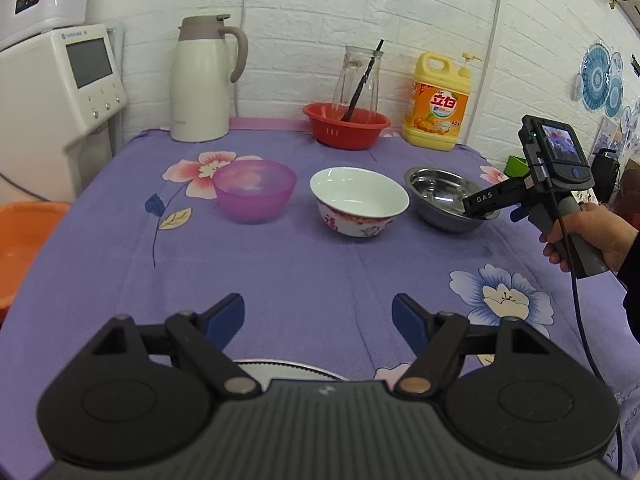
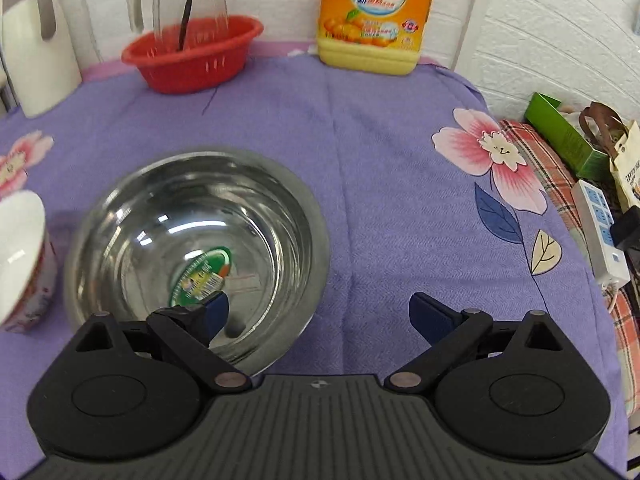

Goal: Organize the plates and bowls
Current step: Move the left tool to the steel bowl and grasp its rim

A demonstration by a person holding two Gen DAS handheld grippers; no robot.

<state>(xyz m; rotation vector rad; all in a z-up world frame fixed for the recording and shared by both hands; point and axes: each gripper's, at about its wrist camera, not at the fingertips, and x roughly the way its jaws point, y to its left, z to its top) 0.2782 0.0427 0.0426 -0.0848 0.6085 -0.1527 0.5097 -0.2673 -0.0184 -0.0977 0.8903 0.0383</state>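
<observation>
Three bowls stand in a row on the purple flowered cloth: a translucent purple plastic bowl [image 1: 254, 190] at left, a white ceramic bowl [image 1: 359, 200] with a red pattern in the middle, a steel bowl [image 1: 448, 198] at right. My left gripper [image 1: 319, 316] is open and empty, low over the near cloth, with a metal rim [image 1: 288, 368] just under it. My right gripper [image 2: 319, 314] is open; its left finger is inside the steel bowl [image 2: 196, 248], its right finger outside the near rim. The white bowl's edge [image 2: 20, 256] shows at far left.
At the back stand a white thermos jug [image 1: 202, 80], a red basket [image 1: 346, 124] holding a glass pitcher, and a yellow detergent bottle [image 1: 438, 104]. A white appliance [image 1: 60, 88] and an orange basin [image 1: 24, 240] sit left. A power strip [image 2: 600, 228] and bags lie right.
</observation>
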